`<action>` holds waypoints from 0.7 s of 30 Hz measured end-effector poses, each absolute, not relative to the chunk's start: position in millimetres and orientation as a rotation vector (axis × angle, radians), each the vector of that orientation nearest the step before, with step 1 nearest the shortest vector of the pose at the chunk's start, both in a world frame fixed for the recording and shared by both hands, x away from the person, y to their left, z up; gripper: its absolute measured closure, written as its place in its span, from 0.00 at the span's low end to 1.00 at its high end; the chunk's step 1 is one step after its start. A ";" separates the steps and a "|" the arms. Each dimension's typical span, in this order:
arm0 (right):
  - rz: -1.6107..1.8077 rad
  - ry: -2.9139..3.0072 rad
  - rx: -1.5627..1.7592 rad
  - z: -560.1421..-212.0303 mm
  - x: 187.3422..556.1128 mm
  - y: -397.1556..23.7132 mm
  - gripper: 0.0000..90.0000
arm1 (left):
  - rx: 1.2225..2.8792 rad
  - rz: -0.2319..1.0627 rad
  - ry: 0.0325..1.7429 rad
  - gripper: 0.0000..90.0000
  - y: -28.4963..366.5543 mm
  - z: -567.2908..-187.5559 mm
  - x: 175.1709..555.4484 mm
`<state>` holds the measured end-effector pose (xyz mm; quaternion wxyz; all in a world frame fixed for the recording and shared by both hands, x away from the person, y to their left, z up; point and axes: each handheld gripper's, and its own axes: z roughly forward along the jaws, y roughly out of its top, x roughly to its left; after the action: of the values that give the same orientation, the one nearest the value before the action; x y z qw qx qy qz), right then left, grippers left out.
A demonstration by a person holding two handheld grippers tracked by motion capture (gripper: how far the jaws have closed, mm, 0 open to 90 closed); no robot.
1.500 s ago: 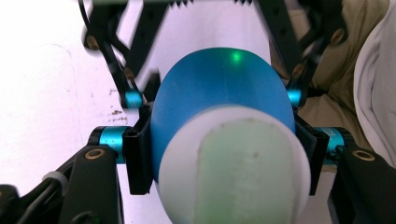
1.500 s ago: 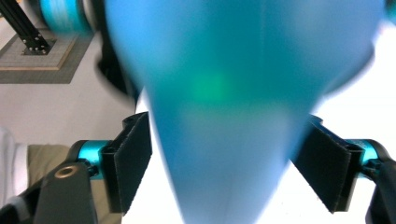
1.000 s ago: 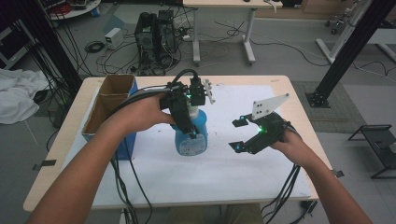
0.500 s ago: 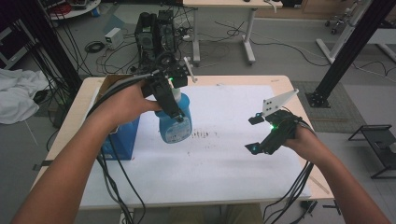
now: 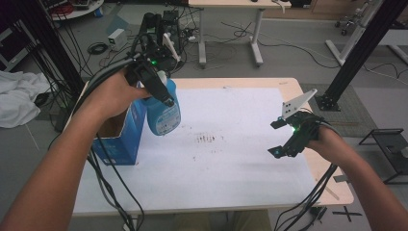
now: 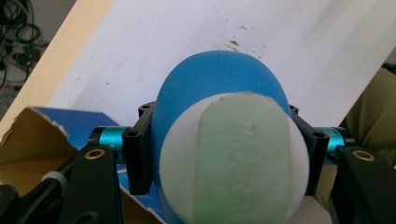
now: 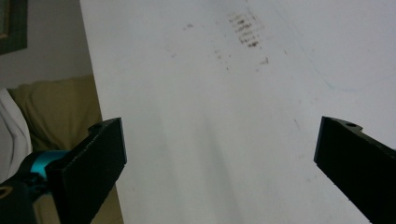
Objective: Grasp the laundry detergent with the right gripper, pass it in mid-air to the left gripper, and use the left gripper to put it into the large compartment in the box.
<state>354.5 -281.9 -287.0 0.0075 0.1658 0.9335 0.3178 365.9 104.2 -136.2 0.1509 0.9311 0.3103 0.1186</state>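
Observation:
A blue spray bottle (image 5: 164, 111) with a white head hangs tilted above the table's left part, beside the open top of a blue cardboard box (image 5: 118, 137). My left gripper (image 5: 161, 92) is shut on the bottle's neck. In the left gripper view the black jaws clamp the blue body (image 6: 219, 84) on both sides, with the white head (image 6: 233, 163) nearest the camera. My right gripper (image 5: 275, 138) stands open over the right side of the white sheet (image 5: 231, 163), nothing between its jaws (image 7: 224, 158), which have just been opening.
A patch of brown specks (image 5: 208, 139) marks the sheet's middle and also shows as specks (image 7: 245, 30) ahead of the right gripper. The box's torn flap (image 6: 37, 135) lies under the left gripper. Cables trail off the near table edge. A black frame leg (image 5: 356, 53) stands at the right.
The left gripper has carried the bottle up and to the left, from the table's middle to beside the box. The right gripper has drawn away to the right and its jaws have widened.

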 end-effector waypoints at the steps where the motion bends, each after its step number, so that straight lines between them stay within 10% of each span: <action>1: 0.977 2.927 0.535 -287.7 354.2 -284.5 0.02 | 2.669 0.347 0.919 0.42 108.0 -133.1 367.0; 21: 0.878 2.896 0.573 -286.8 350.9 -314.1 0.02 | 2.519 0.419 1.281 0.42 155.9 -104.2 376.0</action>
<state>350.9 -314.1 -286.8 0.0309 0.1858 0.9399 0.2849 376.0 155.9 -104.2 0.1421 0.8728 0.4438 0.1451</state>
